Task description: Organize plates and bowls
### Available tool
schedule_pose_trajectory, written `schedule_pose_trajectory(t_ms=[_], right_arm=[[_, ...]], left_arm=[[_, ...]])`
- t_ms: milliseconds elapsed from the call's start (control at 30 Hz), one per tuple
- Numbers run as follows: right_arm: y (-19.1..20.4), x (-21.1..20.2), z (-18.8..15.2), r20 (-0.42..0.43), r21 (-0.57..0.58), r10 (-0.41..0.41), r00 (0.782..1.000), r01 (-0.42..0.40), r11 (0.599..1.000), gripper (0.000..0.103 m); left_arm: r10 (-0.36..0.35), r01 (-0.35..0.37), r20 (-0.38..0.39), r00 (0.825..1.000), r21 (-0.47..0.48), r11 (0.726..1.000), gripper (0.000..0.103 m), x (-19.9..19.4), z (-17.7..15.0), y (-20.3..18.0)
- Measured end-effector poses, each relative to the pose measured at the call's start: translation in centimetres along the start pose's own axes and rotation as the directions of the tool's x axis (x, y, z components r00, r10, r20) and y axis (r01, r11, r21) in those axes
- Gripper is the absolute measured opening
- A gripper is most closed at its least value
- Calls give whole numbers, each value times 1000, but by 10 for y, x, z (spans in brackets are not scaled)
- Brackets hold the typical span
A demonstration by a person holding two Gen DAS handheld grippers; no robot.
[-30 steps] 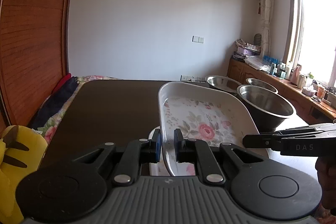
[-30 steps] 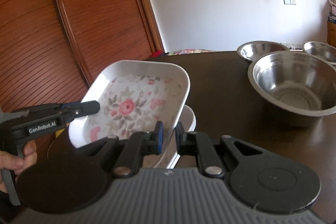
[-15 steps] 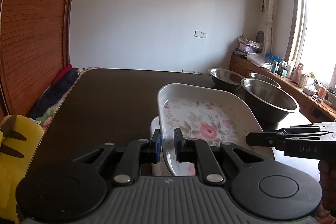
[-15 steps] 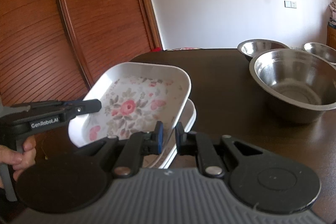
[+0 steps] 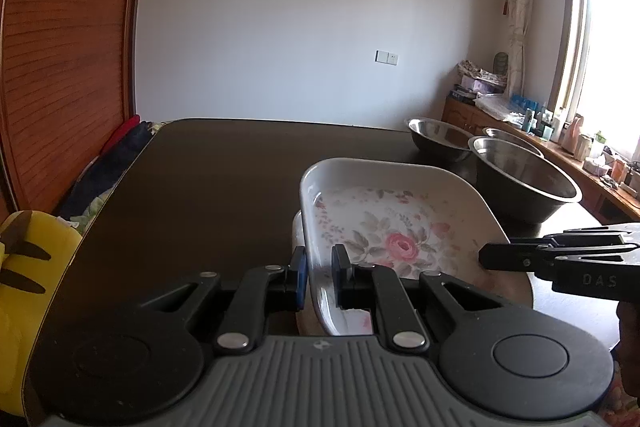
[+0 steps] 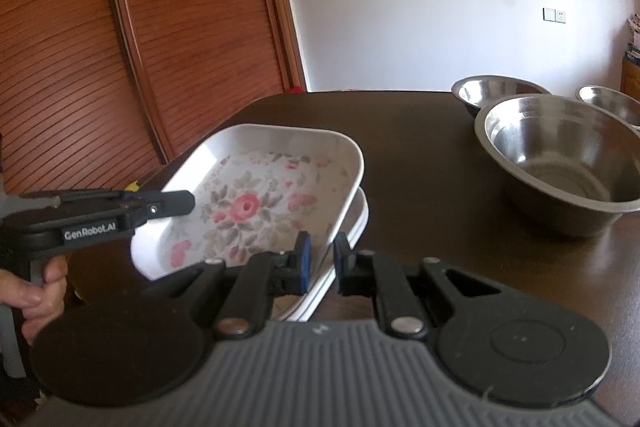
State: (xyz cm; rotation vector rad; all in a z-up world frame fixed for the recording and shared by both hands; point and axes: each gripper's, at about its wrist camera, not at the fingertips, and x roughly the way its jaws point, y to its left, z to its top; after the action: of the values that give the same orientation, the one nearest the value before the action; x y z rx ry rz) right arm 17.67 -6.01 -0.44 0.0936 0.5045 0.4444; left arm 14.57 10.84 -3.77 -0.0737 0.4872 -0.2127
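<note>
A white rectangular plate with a rose pattern (image 5: 392, 223) (image 6: 260, 203) is held between both grippers, low over the dark table (image 5: 200, 179). My left gripper (image 5: 319, 269) is shut on its left rim, and in the right wrist view the left gripper (image 6: 190, 203) reaches in from the left. My right gripper (image 6: 320, 255) is shut on the right rim, and in the left wrist view the right gripper (image 5: 486, 257) comes in from the right. A second white plate (image 5: 297, 227) (image 6: 360, 219) lies directly beneath, its edge peeking out. Whether the two plates touch I cannot tell.
Three steel bowls stand at the right: a large bowl (image 5: 528, 183) (image 6: 560, 163) nearest and two smaller ones (image 6: 496, 93) (image 6: 612, 105) behind. A yellow plush toy (image 5: 24, 259) and clothes (image 5: 120, 155) lie off the table's left edge. A wooden slatted door (image 6: 120, 27) rises at left.
The rose plate has sunk a little closer to the white plate under it. Both grippers keep their hold on its rims.
</note>
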Motion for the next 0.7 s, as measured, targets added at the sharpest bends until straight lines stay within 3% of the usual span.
schedule_pose_trajectory(t_ms=[433,533,600,700], right_arm=[[4,-4,-4,42,-48,-18,999,20,999,18],[8,-9,-3,60,-64,-16,998,20,998,17],[10,-13,-3,74,-79,-14,997,20,997,17],[10,-21,-4,100,-83,-17,995,26,996,17]], left_arm=[[14,-14,21,1000,-3,1000,35,-1,0,-1],[5,-5,46,999,1,1000,49,-7,3,-3],[6,-6,76,997,0,1000,74,-13,6,-6],[-1,0,110,994,11,1000,90,-20,9,-13]])
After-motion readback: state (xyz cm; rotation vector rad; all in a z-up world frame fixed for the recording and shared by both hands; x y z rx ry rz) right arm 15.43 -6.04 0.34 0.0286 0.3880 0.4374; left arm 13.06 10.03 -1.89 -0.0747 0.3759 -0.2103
